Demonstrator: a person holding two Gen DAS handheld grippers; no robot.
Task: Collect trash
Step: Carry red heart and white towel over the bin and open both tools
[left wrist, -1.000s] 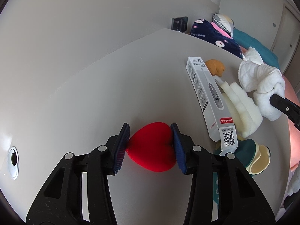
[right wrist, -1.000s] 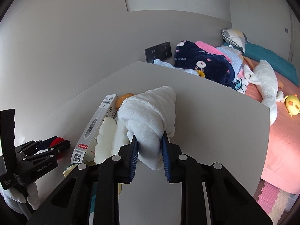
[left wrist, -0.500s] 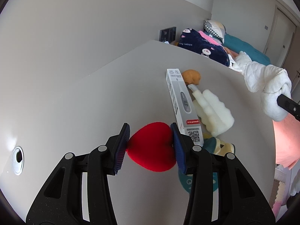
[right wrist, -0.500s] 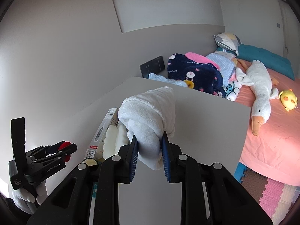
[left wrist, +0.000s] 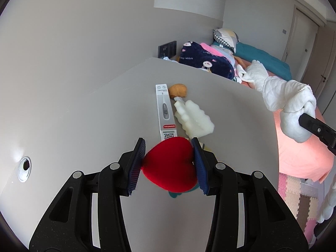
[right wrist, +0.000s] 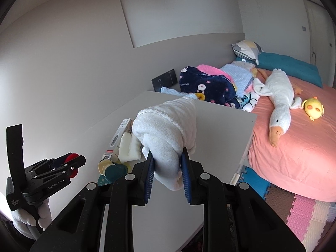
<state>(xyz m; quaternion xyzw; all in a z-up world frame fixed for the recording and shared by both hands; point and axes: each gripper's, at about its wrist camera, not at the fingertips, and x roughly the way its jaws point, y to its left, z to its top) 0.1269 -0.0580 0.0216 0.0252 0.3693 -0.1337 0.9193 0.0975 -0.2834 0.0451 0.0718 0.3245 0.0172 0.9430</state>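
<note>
Two items are held at once, one in each claw, both lifted clear of the grey table (left wrist: 88,130). The left gripper (left wrist: 169,157) is pinched on a red heart-shaped cushion (left wrist: 170,168), its blue pads pressed into the cushion's two sides; from the right wrist view the same gripper is seen at nine o'clock with a sliver of red between its fingers. The right gripper (right wrist: 168,163) is clamped on a rolled white towel (right wrist: 166,130), which bulges forward from the jaws toward twelve o'clock; in the left wrist view that towel is seen at three o'clock, out past the table's edge.

Left on the table, at about twelve o'clock from the left gripper, a thermometer box (left wrist: 164,110) is laid lengthwise, with a white foam piece (left wrist: 193,119) just beside it at one o'clock and a small orange object (left wrist: 178,90) beyond. Some teal and yellow pieces (right wrist: 112,169) are partly hidden below the cushion.

The step in hand is judged to be the carry: both pickups appear done, and a bin is not shown in either view. For the next move, both grips would need to be kept firm while the loads are taken to a receptacle, since the soft towel could slip if the squeeze is eased.
</note>
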